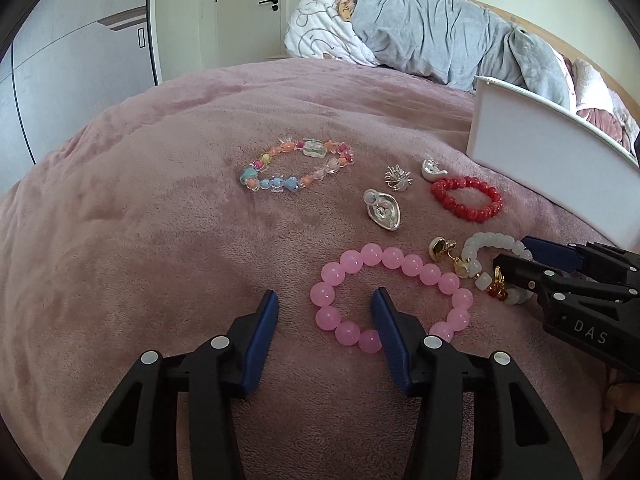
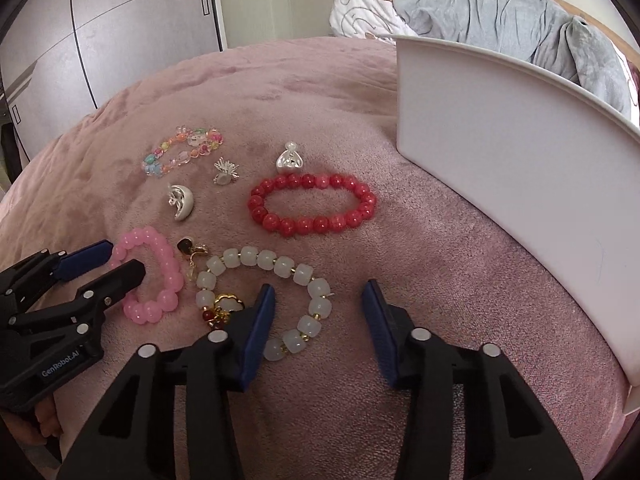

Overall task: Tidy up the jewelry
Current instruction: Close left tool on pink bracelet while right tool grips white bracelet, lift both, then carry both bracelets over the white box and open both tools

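The jewelry lies spread over a pink plush blanket (image 1: 140, 240) on a bed, each piece apart from the next so that a gripper can reach one without dragging another. A white tray (image 2: 520, 168) stands at the right of the spread, its wall facing the pieces; it is judged to be the place where they are to go.

The left gripper (image 1: 325, 312) straddles the left side of the pink bead bracelet (image 1: 400, 258): one blue pad sits outside the loop, the other inside it, so the strand runs between them. In the left wrist view a gap shows between the outer pad and the beads, so the jaws are released, not clenched on anything.

The right gripper (image 2: 318, 300) is set the same way over the white bead bracelet (image 2: 256, 258), which carries a gold and red charm (image 2: 224, 308). Its left pad stands inside the loop beside the charm, its right pad outside; the right side of the strand lies between them. No pad presses a bead, so this gripper also grasps nothing.

Placing one pad inside each loop is judged to prepare a pinch on a single strand.

Untouched further off lie the red bead bracelet (image 2: 312, 204), the multicolour bracelet (image 1: 296, 168), three silver earrings (image 1: 384, 212) and a gold earring (image 1: 440, 246)
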The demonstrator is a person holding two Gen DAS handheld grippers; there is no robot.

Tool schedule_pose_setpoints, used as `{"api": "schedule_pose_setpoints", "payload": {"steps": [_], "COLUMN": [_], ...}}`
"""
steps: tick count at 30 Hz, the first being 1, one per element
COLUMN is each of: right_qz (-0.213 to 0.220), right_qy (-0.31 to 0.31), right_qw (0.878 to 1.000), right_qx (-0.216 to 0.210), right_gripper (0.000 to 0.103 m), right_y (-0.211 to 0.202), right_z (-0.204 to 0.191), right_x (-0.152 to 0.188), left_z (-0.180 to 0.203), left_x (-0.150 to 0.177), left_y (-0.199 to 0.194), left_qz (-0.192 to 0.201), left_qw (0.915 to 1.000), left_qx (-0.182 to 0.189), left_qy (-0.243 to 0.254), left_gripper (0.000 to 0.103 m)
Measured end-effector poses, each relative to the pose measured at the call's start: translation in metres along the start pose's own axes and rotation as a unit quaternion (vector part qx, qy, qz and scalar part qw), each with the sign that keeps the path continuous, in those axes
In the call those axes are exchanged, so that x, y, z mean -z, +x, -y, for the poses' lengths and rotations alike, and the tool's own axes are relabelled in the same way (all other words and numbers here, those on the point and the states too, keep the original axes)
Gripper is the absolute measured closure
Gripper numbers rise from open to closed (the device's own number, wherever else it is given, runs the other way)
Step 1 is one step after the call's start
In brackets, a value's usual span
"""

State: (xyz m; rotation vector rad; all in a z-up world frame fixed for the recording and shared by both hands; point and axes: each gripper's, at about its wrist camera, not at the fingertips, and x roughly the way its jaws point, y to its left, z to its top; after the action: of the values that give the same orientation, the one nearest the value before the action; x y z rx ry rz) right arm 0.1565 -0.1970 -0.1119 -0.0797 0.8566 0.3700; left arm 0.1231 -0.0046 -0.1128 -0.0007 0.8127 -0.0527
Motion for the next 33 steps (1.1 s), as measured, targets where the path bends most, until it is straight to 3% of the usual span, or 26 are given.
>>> {"api": "schedule_pose_setpoints", "payload": {"steps": [1, 2, 3, 5, 8, 12, 19, 26, 33], "right_qz": [-0.002, -0.005, -0.009, -0.012, -0.009, 0.011, 0.058, 0.128, 0.163], "right_qy": [0.001, 0.004, 0.007, 0.014, 0.035, 0.055, 0.049, 0.064, 0.050], "right_qw": [1.000, 1.000, 0.999, 0.999, 0.998, 0.996, 0.993, 0.983, 0.981], "right_qx": [-0.010, -0.023, -0.030, -0.042, -0.059, -0.077, -0.093, -0.113, -0.096], "right_gripper": [0.087, 0.091, 0.091, 0.091, 0.092, 0.092, 0.092, 0.092, 0.092], "right_y": [-0.002, -0.004, -0.006, -0.011, -0.023, -0.051, -0.104, -0.158, -0.187], "right_z": [-0.001, -0.002, -0.003, -0.002, 0.000, 0.002, -0.002, 0.017, 0.052], "right_x": [-0.001, -0.001, 0.000, 0.003, 0.007, 0.010, -0.001, -0.038, -0.071], "left_z": [-0.001, -0.002, -0.005, -0.013, -0.019, -0.010, 0.010, 0.028, 0.062], "left_x": [0.001, 0.001, 0.003, 0.008, 0.010, 0.010, 0.001, -0.044, -0.089], "left_y": [-0.002, -0.005, -0.009, -0.016, -0.024, -0.044, -0.101, -0.139, -0.153], "left_qz": [0.000, 0.001, 0.002, 0.002, 0.001, 0.011, 0.041, 0.072, 0.086], "left_qw": [1.0000, 0.9999, 0.9997, 0.9992, 0.9986, 0.9994, 0.9979, 0.9955, 0.9922], "left_qx": [0.006, 0.013, 0.023, 0.030, 0.036, 0.026, 0.048, 0.057, 0.076], "left_qy": [-0.001, -0.005, -0.010, -0.025, -0.040, -0.020, 0.012, 0.023, 0.049], "left_gripper": [0.060, 0.069, 0.077, 0.084, 0.085, 0.086, 0.086, 0.086, 0.086]}}
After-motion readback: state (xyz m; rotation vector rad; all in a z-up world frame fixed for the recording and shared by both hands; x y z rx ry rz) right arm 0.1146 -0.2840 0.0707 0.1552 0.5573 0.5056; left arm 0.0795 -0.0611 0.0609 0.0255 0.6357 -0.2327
